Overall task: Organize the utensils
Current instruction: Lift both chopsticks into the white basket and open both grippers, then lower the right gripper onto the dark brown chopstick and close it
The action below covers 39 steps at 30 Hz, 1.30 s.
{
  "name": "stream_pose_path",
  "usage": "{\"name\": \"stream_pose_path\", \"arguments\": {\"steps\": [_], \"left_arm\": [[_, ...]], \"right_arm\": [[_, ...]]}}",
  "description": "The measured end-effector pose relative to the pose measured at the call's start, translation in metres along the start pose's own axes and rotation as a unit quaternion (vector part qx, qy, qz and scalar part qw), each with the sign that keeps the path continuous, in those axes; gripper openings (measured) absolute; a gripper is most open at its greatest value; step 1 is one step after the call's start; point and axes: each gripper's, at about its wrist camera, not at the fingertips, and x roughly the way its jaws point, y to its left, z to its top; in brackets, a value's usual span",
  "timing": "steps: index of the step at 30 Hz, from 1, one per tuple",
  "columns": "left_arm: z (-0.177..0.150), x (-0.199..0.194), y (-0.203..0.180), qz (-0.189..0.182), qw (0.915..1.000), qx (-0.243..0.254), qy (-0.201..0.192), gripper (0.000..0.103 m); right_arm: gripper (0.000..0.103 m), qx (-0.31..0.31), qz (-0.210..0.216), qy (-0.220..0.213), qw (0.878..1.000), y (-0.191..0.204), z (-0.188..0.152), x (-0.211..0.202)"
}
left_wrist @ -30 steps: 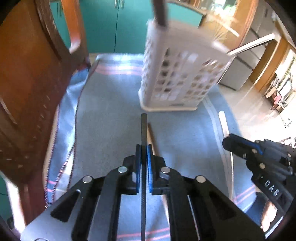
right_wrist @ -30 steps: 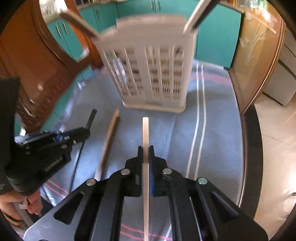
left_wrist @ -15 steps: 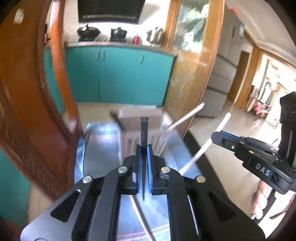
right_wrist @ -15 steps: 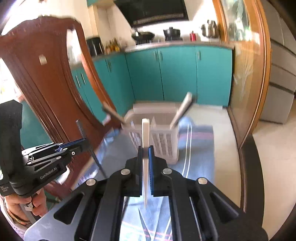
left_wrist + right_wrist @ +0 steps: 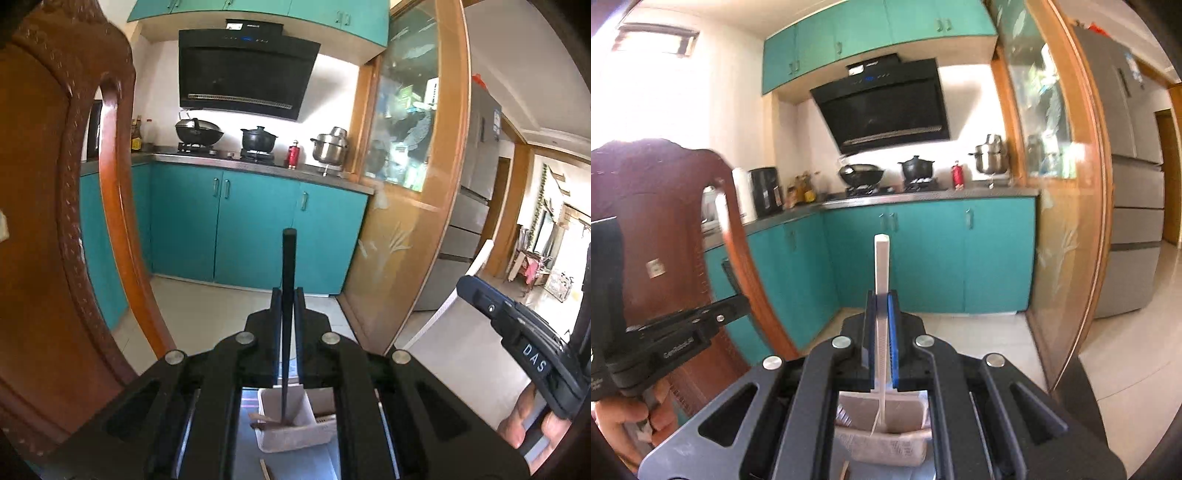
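My left gripper (image 5: 287,295) is shut on a black chopstick (image 5: 288,258) held upright; its lower end points down into the white utensil basket (image 5: 291,439) seen below between the gripper arms. My right gripper (image 5: 881,299) is shut on a white chopstick (image 5: 881,266), also upright, with its lower end over the white basket (image 5: 886,446). The basket holds a brown utensil (image 5: 262,424). The right gripper (image 5: 517,332) shows at the right of the left wrist view, the left gripper (image 5: 676,339) at the left of the right wrist view.
A carved wooden chair back (image 5: 48,240) stands close on the left. A wood-framed glass partition (image 5: 410,184) stands on the right. Teal kitchen cabinets (image 5: 258,229) are behind. A brown stick (image 5: 265,470) lies on the cloth in front of the basket.
Both grippers have risen and tilted upward with their chopsticks, from low over the table to high above the basket. The basket now sits beneath both grippers.
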Motion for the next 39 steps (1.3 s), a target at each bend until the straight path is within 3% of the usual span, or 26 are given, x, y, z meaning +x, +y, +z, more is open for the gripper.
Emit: {"name": "stream_pose_path", "arguments": {"steps": [8,15,19,24,26,28,31,32,34,37,39], "left_arm": [[-0.053,0.05,0.007,0.016,0.9978,-0.012,0.063,0.007],[-0.078,0.046,0.01,0.011,0.9966,-0.019,0.079,0.008],[-0.083,0.025,0.012,0.002,0.9974,-0.023,0.068,0.023],[-0.11,-0.019,0.021,0.001,0.9989,-0.025,0.041,0.035],[-0.132,-0.021,0.024,0.011,0.9979,-0.019,0.061,0.037],[-0.166,-0.004,0.028,0.032,0.9916,-0.012,0.125,0.037],[-0.218,0.028,0.04,0.029,0.9761,-0.04,0.212,0.036],[-0.232,0.037,0.041,0.032,0.9725,-0.035,0.228,0.036],[-0.251,0.048,0.039,0.04,0.9689,-0.014,0.244,0.036],[-0.267,0.061,0.045,0.047,0.9649,-0.02,0.258,0.036],[-0.269,0.065,0.051,0.049,0.964,-0.035,0.259,0.037]], "right_arm": [[0.006,0.003,-0.009,0.057,0.998,-0.011,-0.061,0.035],[0.007,0.01,-0.008,0.085,0.996,-0.02,-0.095,0.029],[0.026,0.014,-0.002,0.08,0.997,-0.021,-0.103,0.011],[0.026,0.033,0.045,0.06,0.997,-0.018,-0.123,-0.04],[0.026,0.027,0.056,0.068,0.996,-0.011,-0.143,-0.053],[0.027,0.018,0.048,0.094,0.994,-0.004,-0.166,-0.05],[0.027,0.018,0.061,0.211,0.975,0.006,-0.218,-0.017],[0.027,0.032,0.072,0.267,0.961,0.008,-0.24,-0.003],[0.027,0.054,0.095,0.329,0.938,0.013,-0.267,0.011],[0.027,0.038,0.12,0.385,0.914,0.034,-0.297,0.017],[0.027,0.016,0.125,0.404,0.906,0.048,-0.308,0.019]]}}
